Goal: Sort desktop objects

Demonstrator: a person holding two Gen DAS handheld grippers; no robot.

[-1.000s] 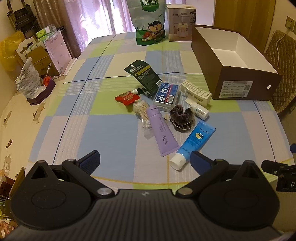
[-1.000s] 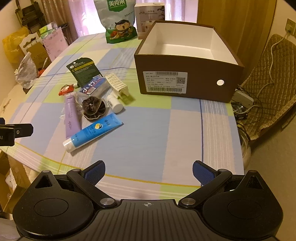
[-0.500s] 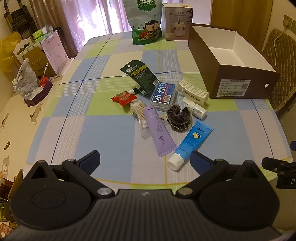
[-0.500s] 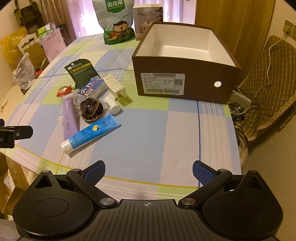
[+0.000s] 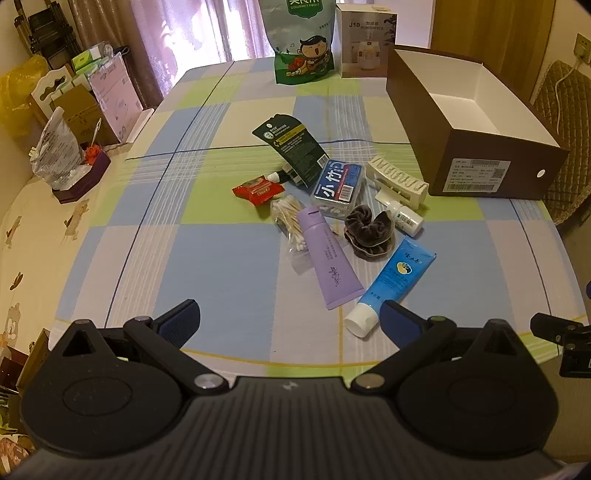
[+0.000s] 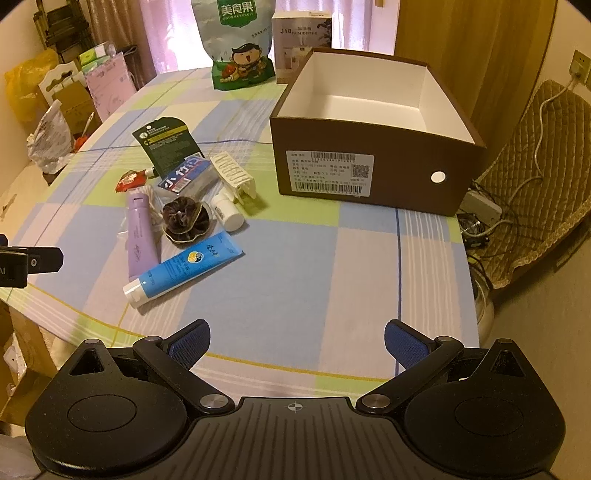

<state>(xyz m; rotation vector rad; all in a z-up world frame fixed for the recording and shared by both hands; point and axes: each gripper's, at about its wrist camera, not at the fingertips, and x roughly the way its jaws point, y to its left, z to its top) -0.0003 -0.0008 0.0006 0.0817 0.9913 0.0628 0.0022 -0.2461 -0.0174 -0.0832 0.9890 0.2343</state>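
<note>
A pile of small items lies mid-table: a blue tube (image 5: 393,286) (image 6: 181,266), a purple tube (image 5: 328,262) (image 6: 139,232), a dark scrunchie (image 5: 369,234) (image 6: 185,219), a small white bottle (image 5: 404,218) (image 6: 228,214), a white comb-like clip (image 5: 399,181) (image 6: 234,173), a blue-labelled clear box (image 5: 338,184) (image 6: 186,177), a cotton swab bag (image 5: 291,225), a red packet (image 5: 258,189) (image 6: 129,181) and a dark green sachet (image 5: 291,146) (image 6: 168,142). An open brown box (image 5: 472,158) (image 6: 373,166) stands empty at the right. My left gripper (image 5: 290,317) and right gripper (image 6: 295,341) are open and empty at the near table edge.
A green snack bag (image 5: 304,40) (image 6: 242,48) and a white carton (image 5: 367,40) (image 6: 301,33) stand at the far edge. Clutter sits on a side surface at the left (image 5: 62,158). A padded chair (image 6: 535,177) and cables lie to the right of the table.
Both grippers have drifted slightly, so the pile and box shifted a little in view. Nothing was touched and both jaws stayed open.
</note>
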